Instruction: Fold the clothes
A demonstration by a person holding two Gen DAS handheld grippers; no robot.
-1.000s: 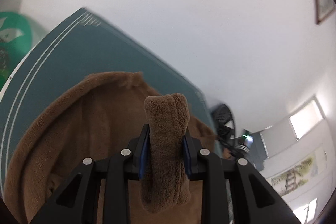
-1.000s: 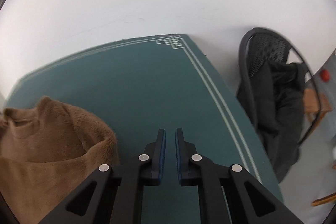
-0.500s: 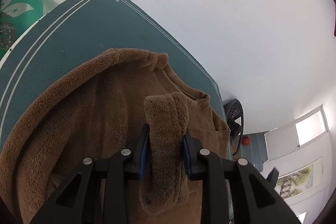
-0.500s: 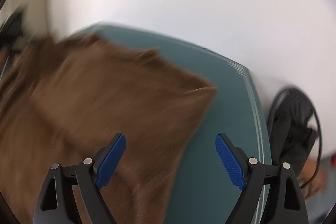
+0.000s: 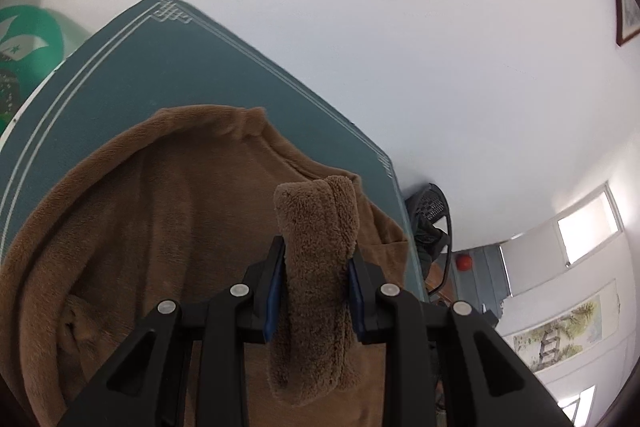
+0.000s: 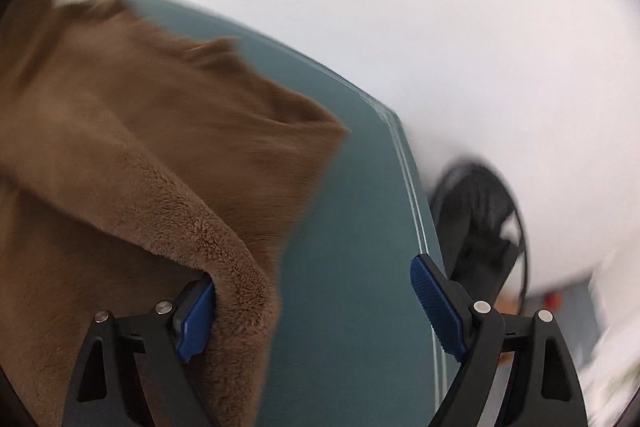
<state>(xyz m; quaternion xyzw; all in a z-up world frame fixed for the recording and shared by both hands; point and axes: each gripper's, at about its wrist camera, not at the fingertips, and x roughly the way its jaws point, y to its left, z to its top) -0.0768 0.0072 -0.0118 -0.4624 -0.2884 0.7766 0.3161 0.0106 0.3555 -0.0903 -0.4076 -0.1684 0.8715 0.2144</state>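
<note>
Left tongs [image 5: 316,287] clench a thick fold of the brown fleece garment [image 5: 160,227] spread ahead on the teal bench [image 5: 120,75]; right tongs [image 6: 316,299], jaws just opened wide, straddle its edge, ungripped.

place: room in a home or office | cues: white walls; framed picture [image 5: 628,15]; landscape scroll painting [image 5: 560,339]; mesh chair [image 5: 434,205]; teal-covered bench [image 5: 180,67]
</note>
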